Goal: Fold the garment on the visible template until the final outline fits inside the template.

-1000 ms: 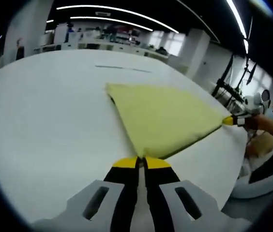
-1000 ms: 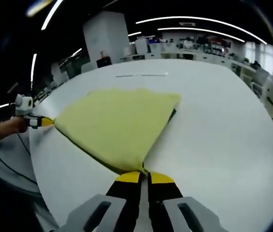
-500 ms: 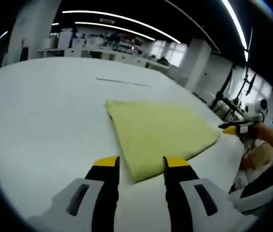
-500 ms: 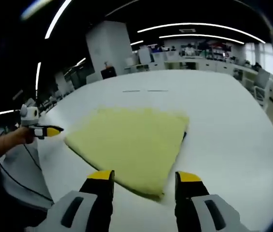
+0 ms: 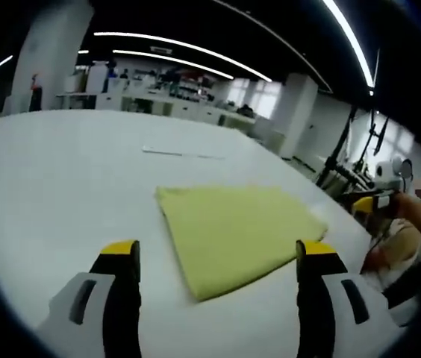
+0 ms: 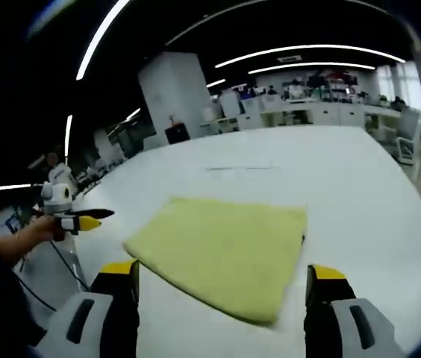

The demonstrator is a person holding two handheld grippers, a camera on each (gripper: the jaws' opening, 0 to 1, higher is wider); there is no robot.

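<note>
- The folded yellow garment (image 5: 236, 237) is lying flat on the white table (image 5: 54, 179), near its close edge, free of both tools.
- The left gripper (image 5: 218, 261) is hovering just short of the cloth, jaws spread wide and empty.
- The right gripper (image 6: 222, 287) is likewise gaping, holding nothing.
- Thin template marks (image 6: 240, 168) are showing farther along the table.

Template outline: not discernible beneath or around the folded yellow garment (image 5: 233, 235); only a faint dark line (image 5: 182, 154) lies on the white table (image 5: 54, 186) beyond it, too thin to identify. Garment's underside layers hidden. Background desks and people (image 6: 300, 89) blurred, indistinct.
</note>
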